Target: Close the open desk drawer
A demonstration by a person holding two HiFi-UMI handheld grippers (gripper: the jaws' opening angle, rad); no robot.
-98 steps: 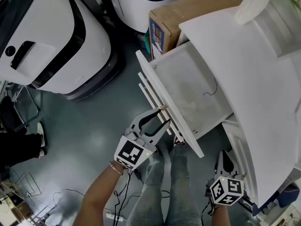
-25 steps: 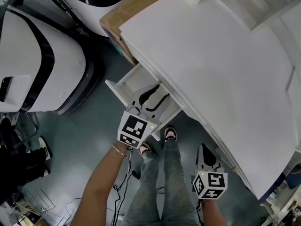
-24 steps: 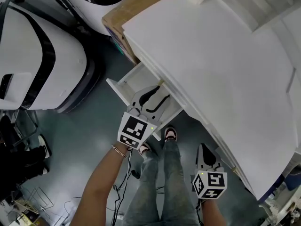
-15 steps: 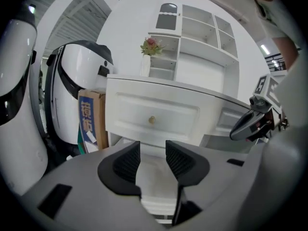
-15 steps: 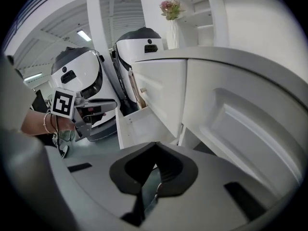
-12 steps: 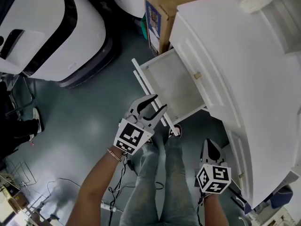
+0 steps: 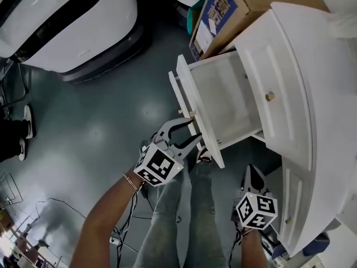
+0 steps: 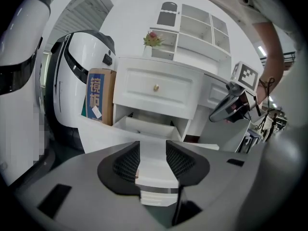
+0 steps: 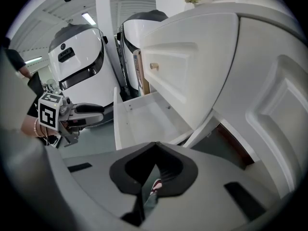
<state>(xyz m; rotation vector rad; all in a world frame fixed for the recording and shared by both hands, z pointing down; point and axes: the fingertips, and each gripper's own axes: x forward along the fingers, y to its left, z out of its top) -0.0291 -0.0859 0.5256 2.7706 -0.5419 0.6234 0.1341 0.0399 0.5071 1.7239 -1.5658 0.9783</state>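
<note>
Left gripper point(image 7: 189, 132), jaws apart, faces the drawer front point(image 7: 191, 96); right gripper point(image 9: 155, 153), jaws together, hangs empty. A square, central push should avoid skew.

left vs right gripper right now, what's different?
Jaws: the left gripper has them apart; the right gripper has them together, on nothing.
Place: the left gripper is at the front of the open drawer, by its knob; the right gripper hangs lower, clear of the drawer, beside the desk.
Shared: each carries a square-marker cube and points towards the desk.
</note>
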